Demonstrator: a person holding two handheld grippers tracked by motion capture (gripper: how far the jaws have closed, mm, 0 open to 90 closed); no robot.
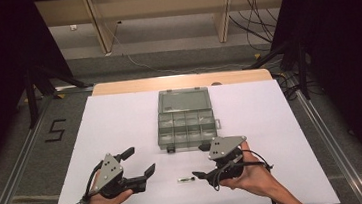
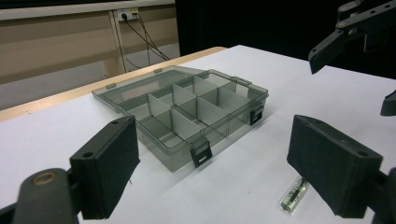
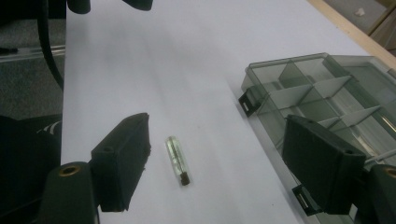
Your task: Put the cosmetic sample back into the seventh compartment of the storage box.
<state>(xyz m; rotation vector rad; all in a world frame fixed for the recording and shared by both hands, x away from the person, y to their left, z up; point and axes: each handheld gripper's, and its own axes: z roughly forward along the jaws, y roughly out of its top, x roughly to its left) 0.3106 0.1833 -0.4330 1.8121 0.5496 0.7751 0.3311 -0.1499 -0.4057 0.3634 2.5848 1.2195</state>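
A small clear glass tube with a dark end (image 1: pixel 185 180) lies on the white sheet (image 1: pixel 120 123) between the two grippers. In the right gripper view the tube (image 3: pixel 176 158) rests just ahead of my right gripper (image 3: pixel 217 135), closer to its left jaw, and nothing touches it. My right gripper (image 1: pixel 200 160) stands open and points left towards the tube. My left gripper (image 1: pixel 141 160) is open and empty, aimed at the box. In the left gripper view the tube (image 2: pixel 293 198) peeks out beside the right jaw of the left gripper (image 2: pixel 210 140).
A smoky clear compartment box (image 1: pixel 187 121) sits open at the table's middle, lid folded back, its black latches facing me, its several cells looking empty. It lies close behind the right gripper. The sheet's front edge runs near both hands.
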